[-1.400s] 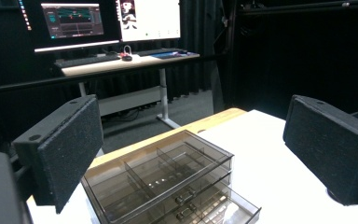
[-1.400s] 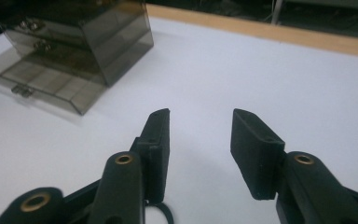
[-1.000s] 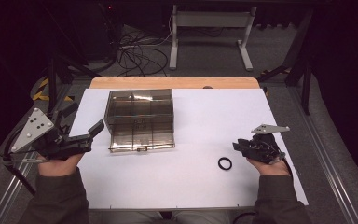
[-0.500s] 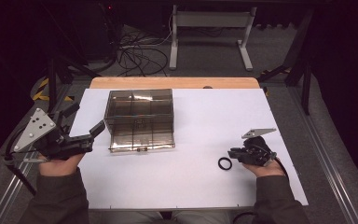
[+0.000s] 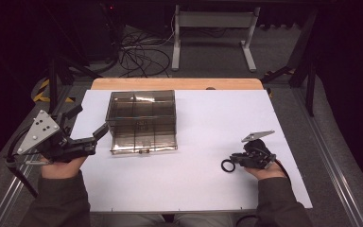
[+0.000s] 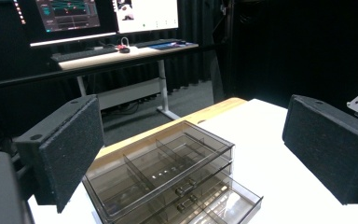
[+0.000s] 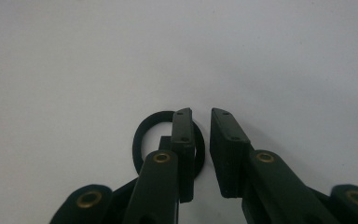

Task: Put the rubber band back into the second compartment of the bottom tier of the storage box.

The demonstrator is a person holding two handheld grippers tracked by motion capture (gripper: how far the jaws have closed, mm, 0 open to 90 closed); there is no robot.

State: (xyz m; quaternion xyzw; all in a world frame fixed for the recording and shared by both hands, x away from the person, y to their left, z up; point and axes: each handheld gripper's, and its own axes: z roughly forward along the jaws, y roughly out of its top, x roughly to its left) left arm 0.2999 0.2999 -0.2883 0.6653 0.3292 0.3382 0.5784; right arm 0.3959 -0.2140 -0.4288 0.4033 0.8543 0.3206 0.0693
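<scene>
Right gripper (image 7: 200,116) jaws have just been closing, nearly together, straddling the black ring's (image 7: 144,128) 3 o'clock rim, not clamped yet. Left gripper (image 6: 191,154) holds wide apart, facing the organizer (image 6: 168,177), ready to steady it.

High overhead view; two tongs-mounted close views; shared white table (image 5: 198,184).

White table (image 5: 194,189) — clear drawer organizer (image 5: 142,120), black ring (image 5: 227,166)
</scene>
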